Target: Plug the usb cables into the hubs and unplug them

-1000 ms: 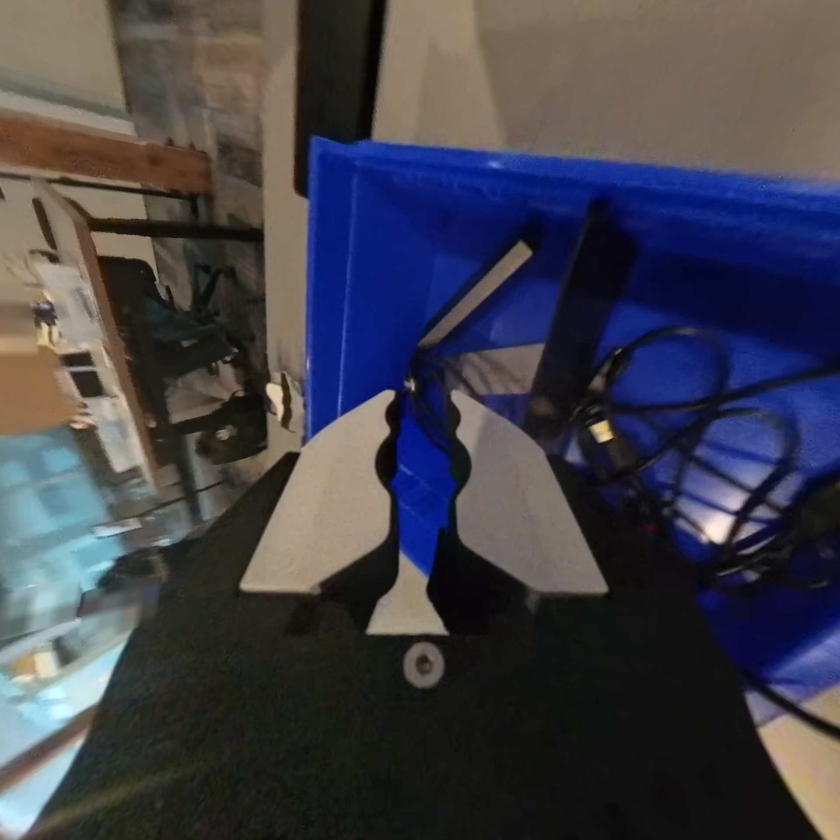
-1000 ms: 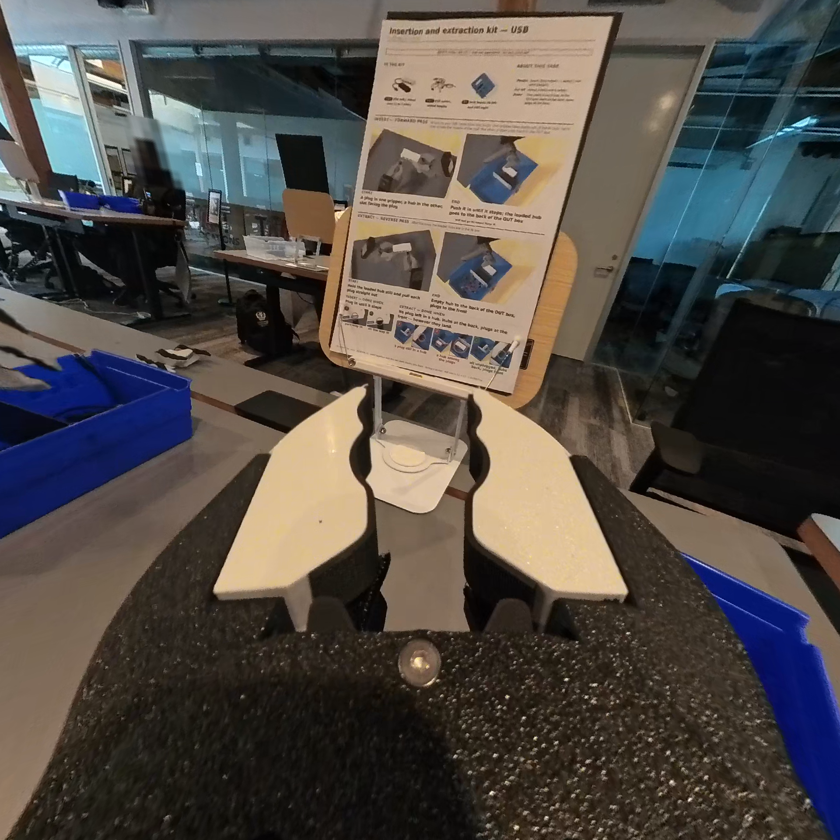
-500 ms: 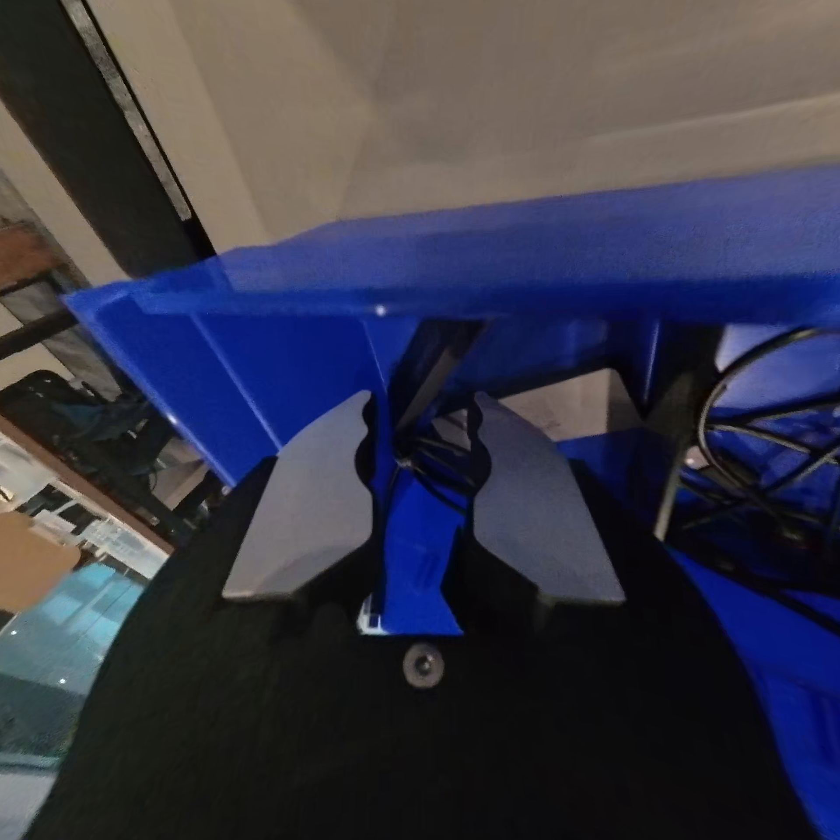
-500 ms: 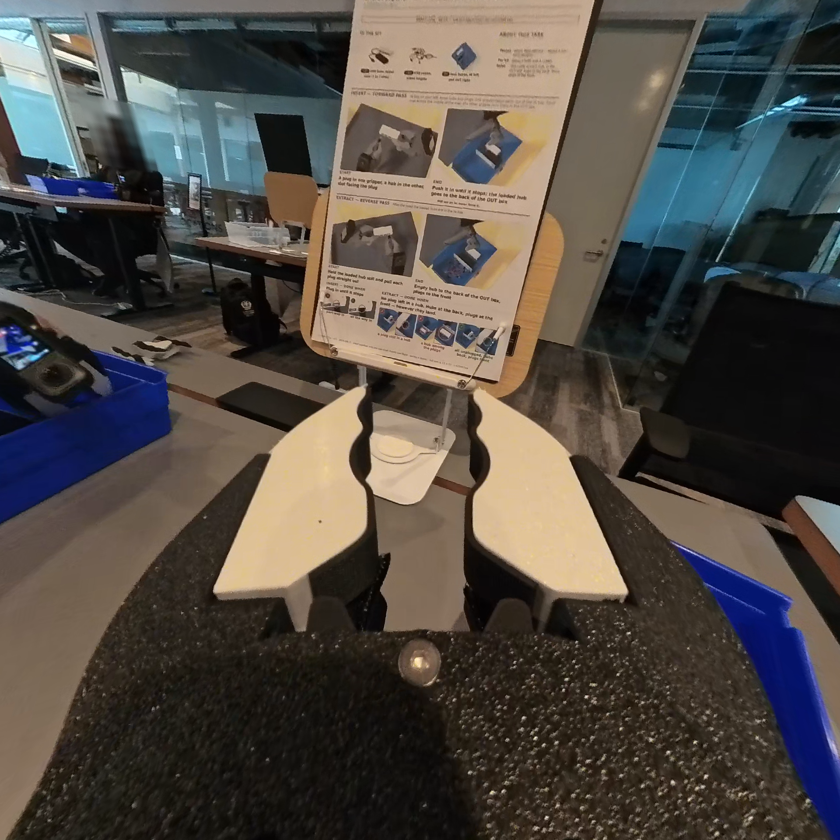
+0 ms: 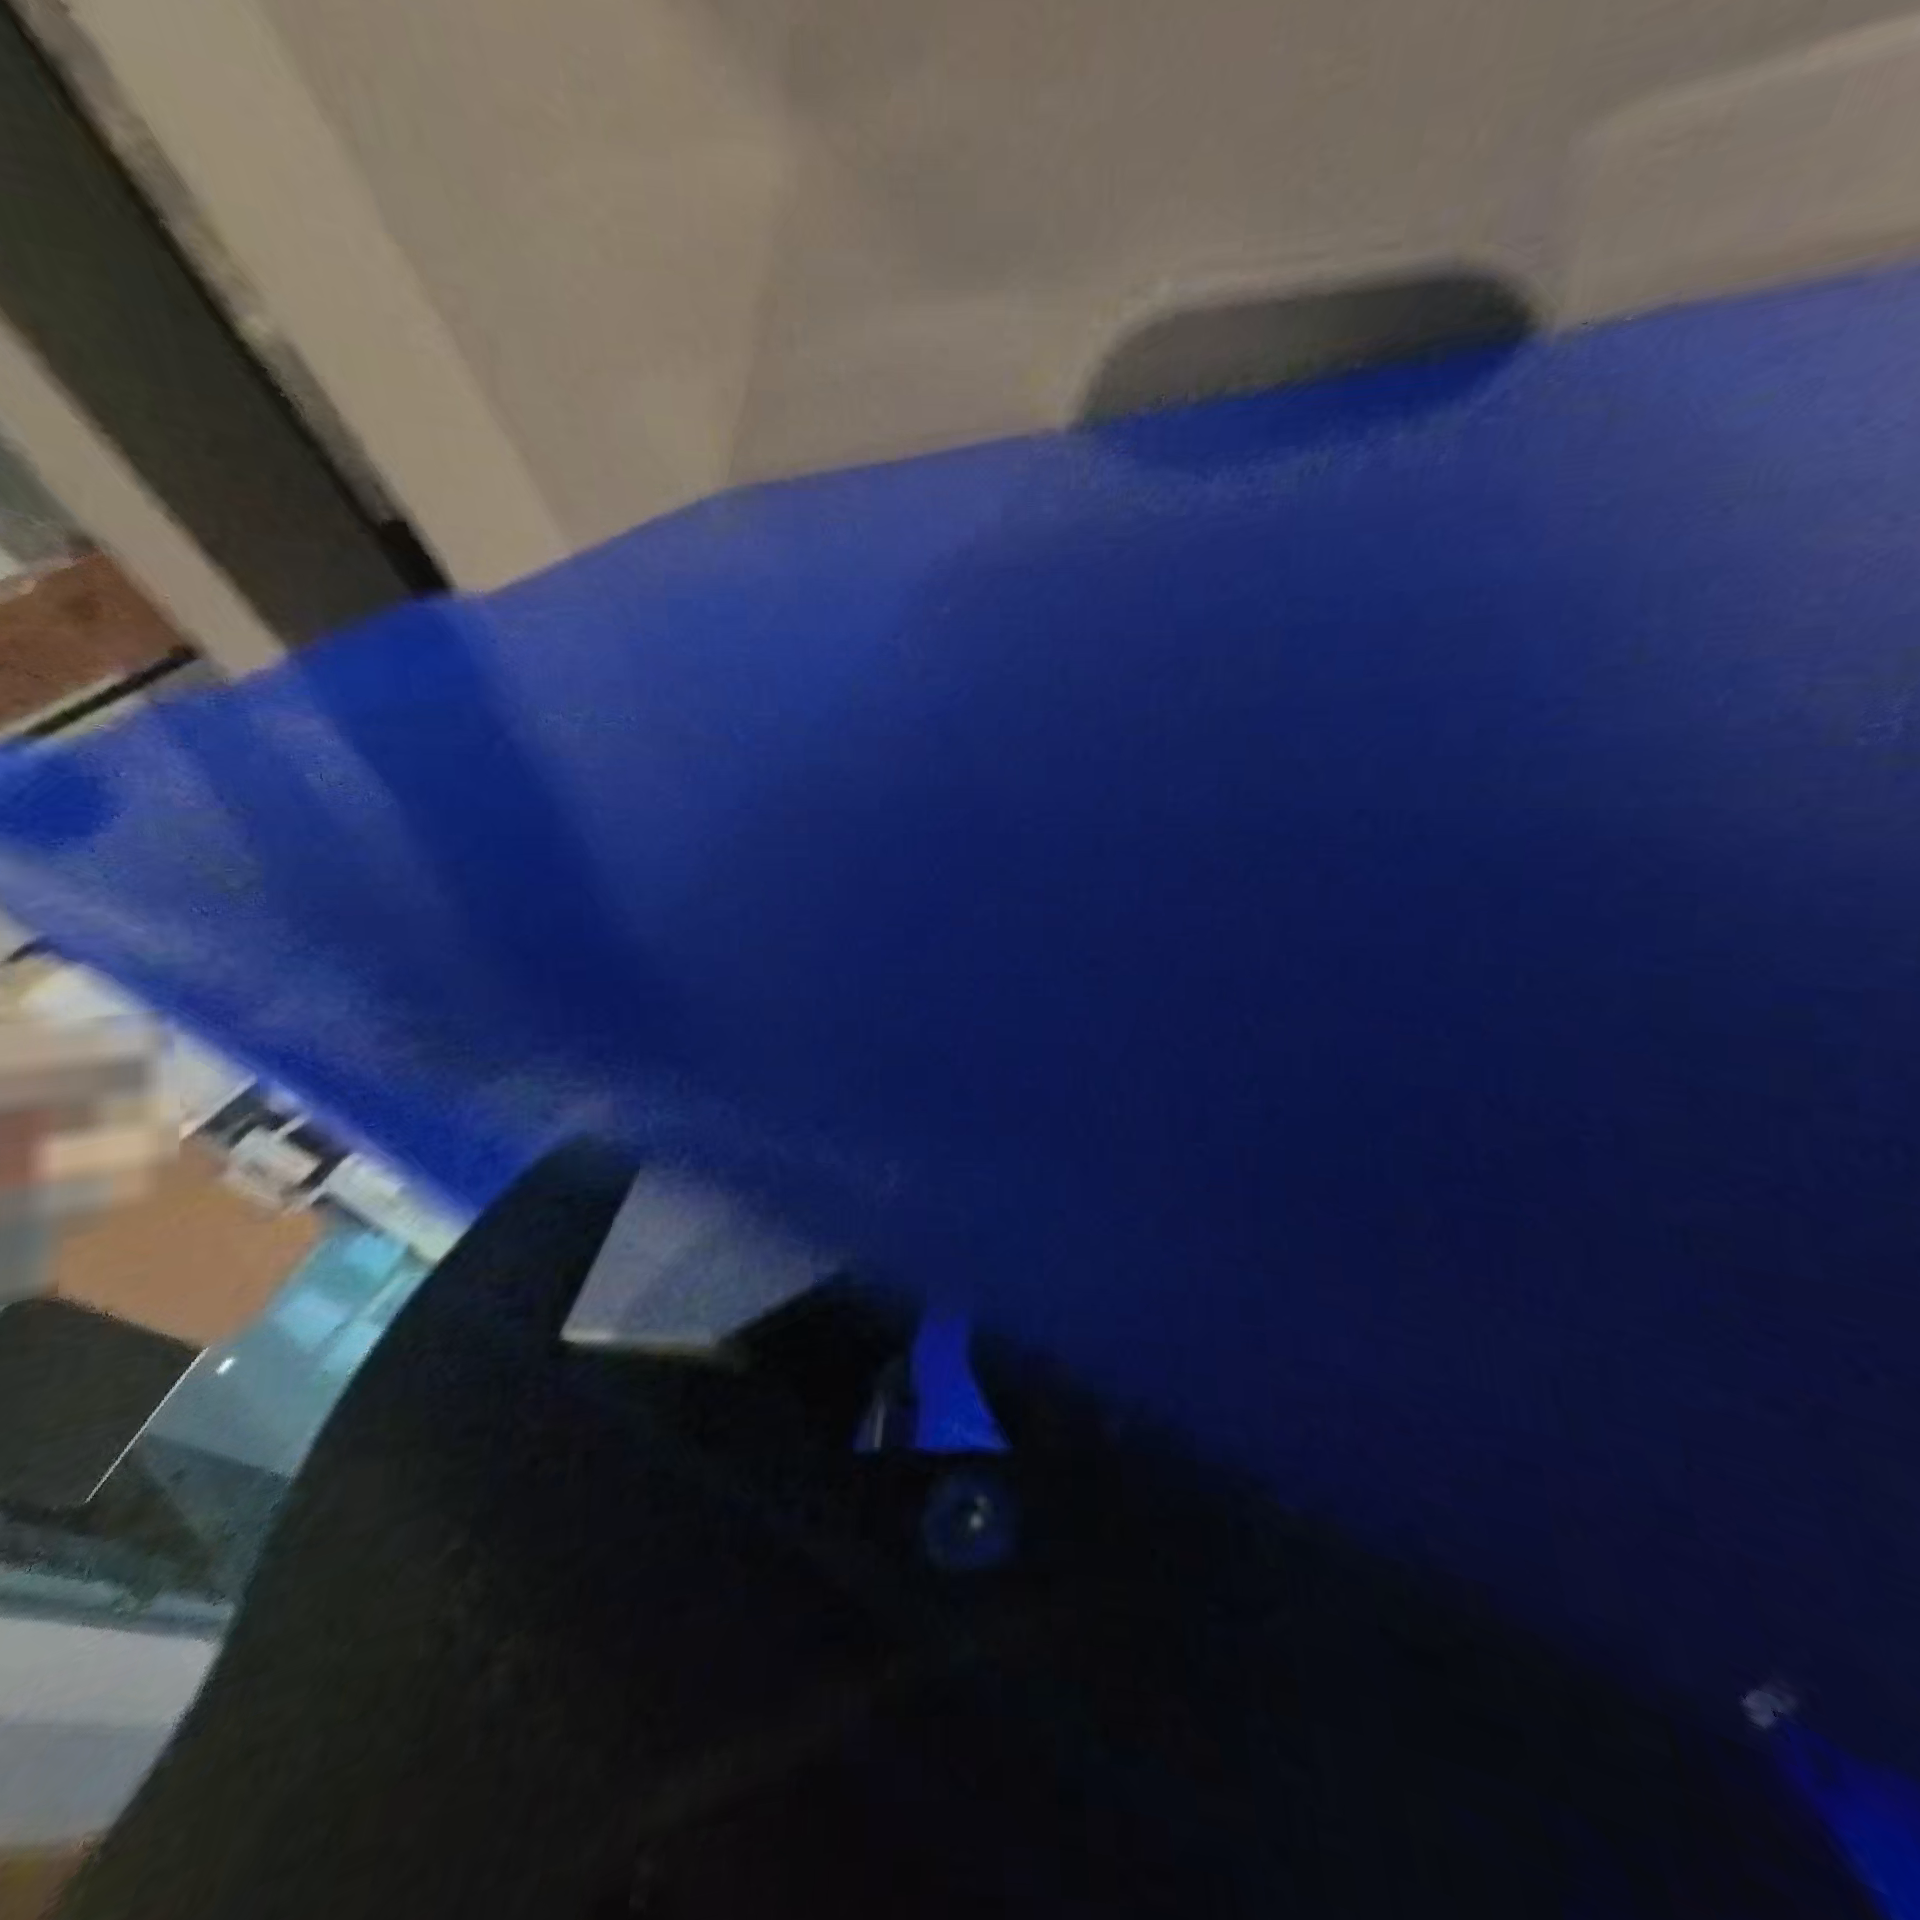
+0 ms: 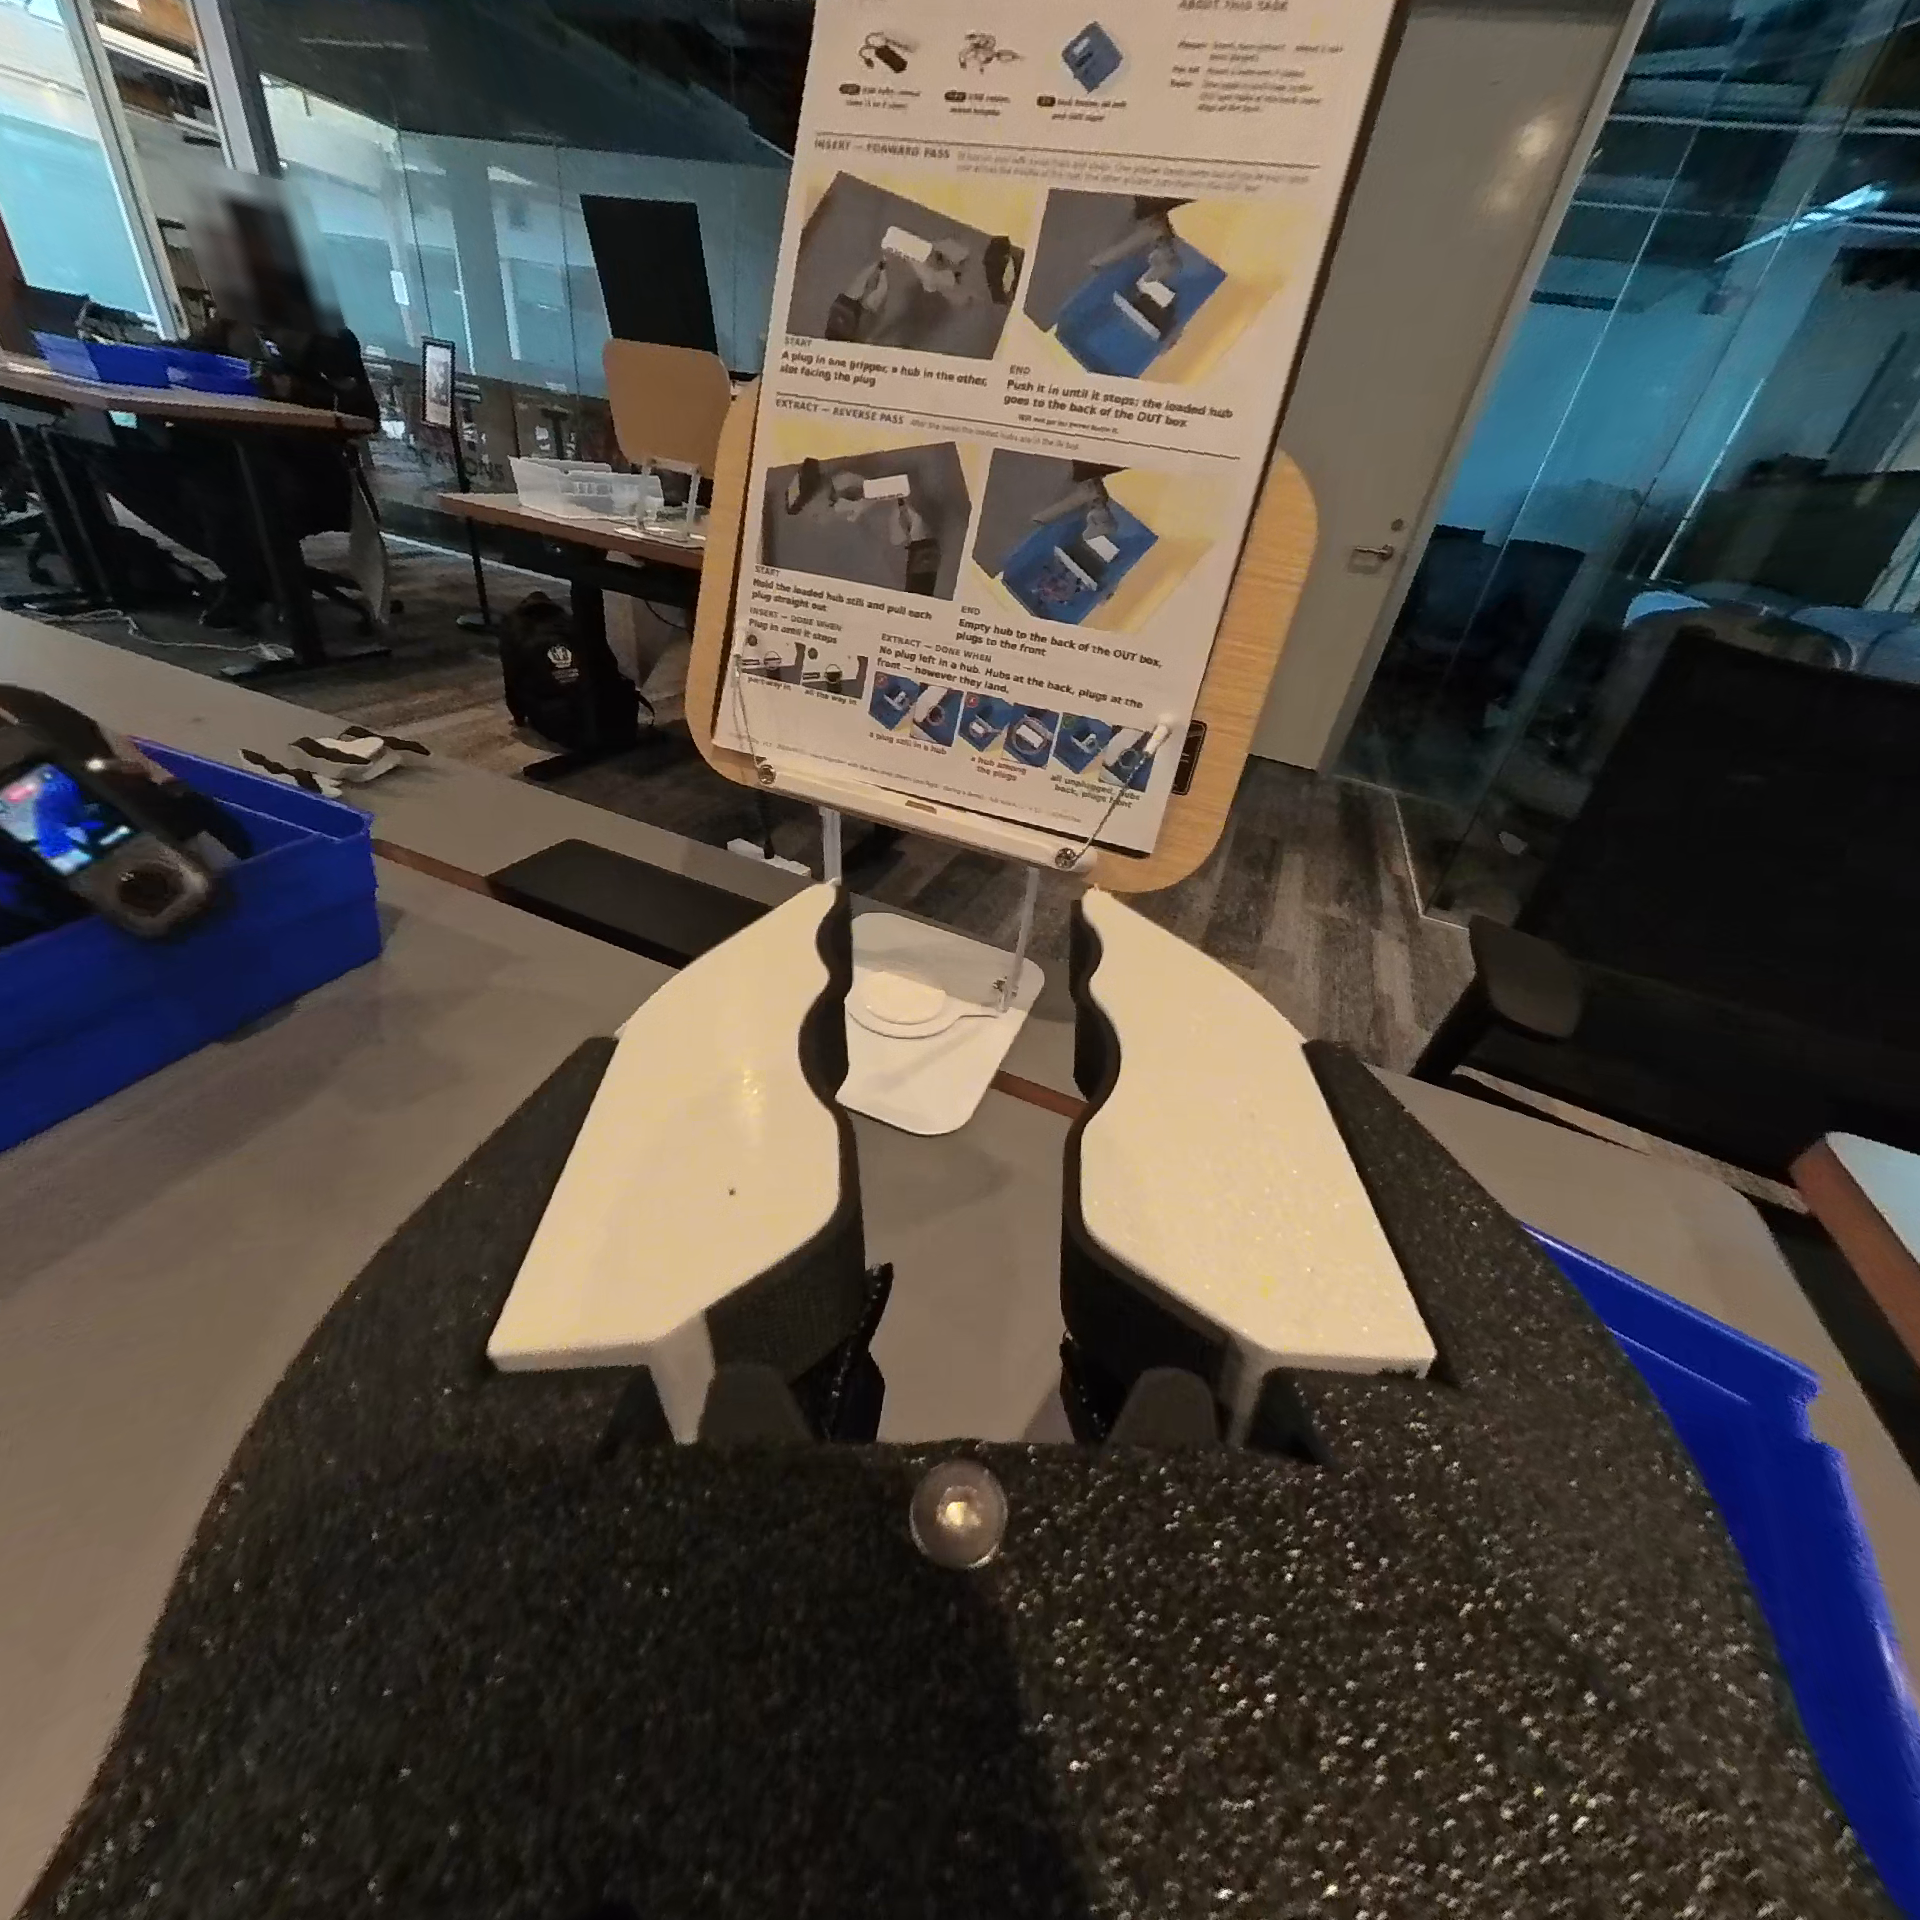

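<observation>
Grey tabletop (image 6: 260, 1195) carries blue bins (image 6: 187, 966); right claw (image 6: 961, 935) gapes empty, left claw's (image 5: 935, 1382) state hidden by blurred blue; no plugging visible yet.

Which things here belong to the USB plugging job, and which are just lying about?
Job: left blue bin, with the left gripper at it; right blue bin; right gripper, jaws open, empty; instruction sheet.
Lying about: backpack on the floor; clear tray on a far desk; black-and-white pieces beyond the left bin.
</observation>
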Demonstrator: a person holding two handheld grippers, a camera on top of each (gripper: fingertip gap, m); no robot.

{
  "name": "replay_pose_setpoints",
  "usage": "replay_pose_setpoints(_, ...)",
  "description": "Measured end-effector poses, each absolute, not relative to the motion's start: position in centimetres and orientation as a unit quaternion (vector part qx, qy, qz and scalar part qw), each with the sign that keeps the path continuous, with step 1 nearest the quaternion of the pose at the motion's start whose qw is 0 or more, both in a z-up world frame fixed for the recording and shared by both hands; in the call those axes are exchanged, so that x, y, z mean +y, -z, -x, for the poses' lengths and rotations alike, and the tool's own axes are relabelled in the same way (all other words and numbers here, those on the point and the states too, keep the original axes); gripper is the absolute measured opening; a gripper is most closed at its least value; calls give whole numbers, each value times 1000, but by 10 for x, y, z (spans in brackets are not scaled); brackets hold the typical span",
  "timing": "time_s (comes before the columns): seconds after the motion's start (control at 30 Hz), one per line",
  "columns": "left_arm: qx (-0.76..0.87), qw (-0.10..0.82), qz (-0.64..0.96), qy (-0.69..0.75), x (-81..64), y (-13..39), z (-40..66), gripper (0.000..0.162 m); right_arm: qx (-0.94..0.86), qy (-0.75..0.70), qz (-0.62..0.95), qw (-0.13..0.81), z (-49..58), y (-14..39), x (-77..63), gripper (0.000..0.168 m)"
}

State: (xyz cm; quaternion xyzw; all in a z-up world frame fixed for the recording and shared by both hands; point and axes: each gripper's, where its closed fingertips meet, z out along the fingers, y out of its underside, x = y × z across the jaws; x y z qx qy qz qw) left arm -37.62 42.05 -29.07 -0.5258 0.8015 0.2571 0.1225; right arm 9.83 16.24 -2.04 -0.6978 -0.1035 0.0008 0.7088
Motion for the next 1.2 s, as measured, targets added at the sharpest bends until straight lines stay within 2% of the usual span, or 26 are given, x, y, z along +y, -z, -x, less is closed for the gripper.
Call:
replay_pose_setpoints(0.03,795,138,527,-268,424,283,378,11,-106,-1,698,708,-97,21,163,40)
replay_pose_setpoints(0.13,754,209,566,-259,428,251,380,11,-113,-3,698,707,-92,21,164,40)
replay_pose_setpoints(0.33,632,413,623,-207,422,149,377,11,-128,-10,695,707,-82,19,164,40)
replay_pose_setpoints(0.5,556,531,637,-58,378,83,336,11,-142,-17,691,709,-71,17,163,39)
replay_pose_setpoints(0.67,514,571,622,152,306,43,261,11,-160,-25,683,712,-58,13,161,39)
replay_pose_setpoints(0.77,500,554,615,254,264,42,215,11,-173,-28,679,713,-51,12,159,39)
replay_pose_setpoints(0.87,531,476,630,309,231,68,173,11,-179,-26,678,713,-48,11,158,39)
replay_pose_setpoints(0.97,566,364,662,330,206,108,137,11,-180,-30,673,716,-47,9,156,39)
replay_pose_setpoints(1.1,600,233,709,288,194,178,108,11,-179,-30,671,719,-49,7,154,39)
replay_pose_setpoints(1.2,598,168,729,288,188,215,95,11,-176,-28,668,723,-52,5,151,39)
